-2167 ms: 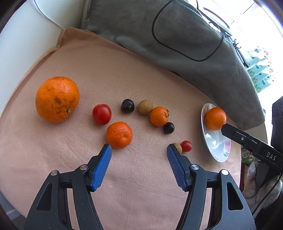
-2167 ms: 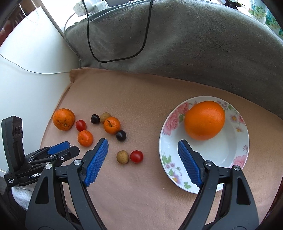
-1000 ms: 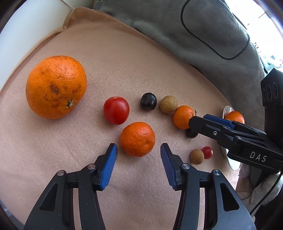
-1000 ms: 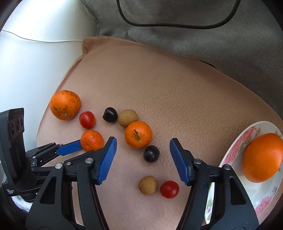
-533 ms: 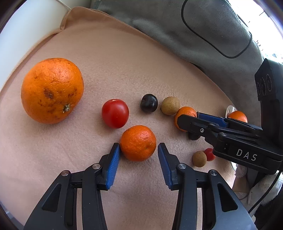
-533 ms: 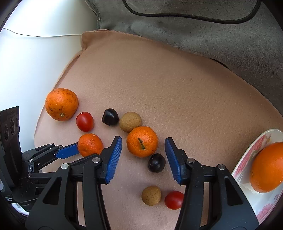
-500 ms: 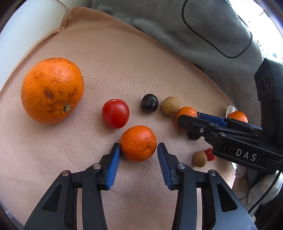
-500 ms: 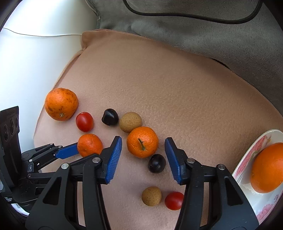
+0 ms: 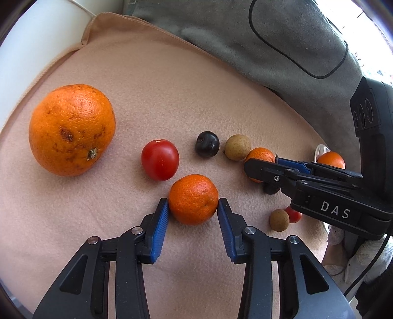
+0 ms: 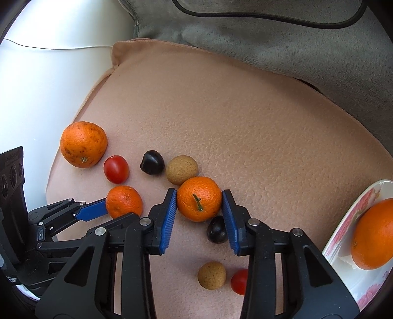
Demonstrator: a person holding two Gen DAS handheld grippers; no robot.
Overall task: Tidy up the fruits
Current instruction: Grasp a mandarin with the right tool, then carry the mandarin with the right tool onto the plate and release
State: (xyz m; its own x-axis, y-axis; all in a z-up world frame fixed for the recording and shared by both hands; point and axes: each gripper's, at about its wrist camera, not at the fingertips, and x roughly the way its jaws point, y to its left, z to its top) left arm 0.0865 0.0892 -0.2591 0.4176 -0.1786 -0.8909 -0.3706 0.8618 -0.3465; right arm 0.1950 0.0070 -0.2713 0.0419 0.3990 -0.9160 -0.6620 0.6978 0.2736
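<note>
Fruits lie on a beige cloth (image 9: 172, 81). My left gripper (image 9: 193, 205) is shut on a small mandarin (image 9: 193, 199), its blue pads touching both sides; it still rests on the cloth. My right gripper (image 10: 199, 200) is shut on a stemmed mandarin (image 10: 199, 198), also on the cloth. A large orange (image 9: 71, 129), a red tomato (image 9: 160, 159), a dark plum (image 9: 207, 146) and a brown longan (image 9: 237, 147) lie behind. A second plum (image 10: 216, 229), longan (image 10: 211, 274) and cherry tomato (image 10: 239, 281) lie under the right gripper. A floral plate (image 10: 343, 277) at right holds an orange (image 10: 373, 234).
A grey blanket (image 10: 282, 41) with a black cable (image 10: 270, 18) lies behind the cloth. A white surface (image 10: 44, 81) borders the cloth on the left. The two grippers sit close side by side.
Both grippers moved forward and down and closed: the left pads now touch the small mandarin, the right pads now touch the stemmed mandarin.
</note>
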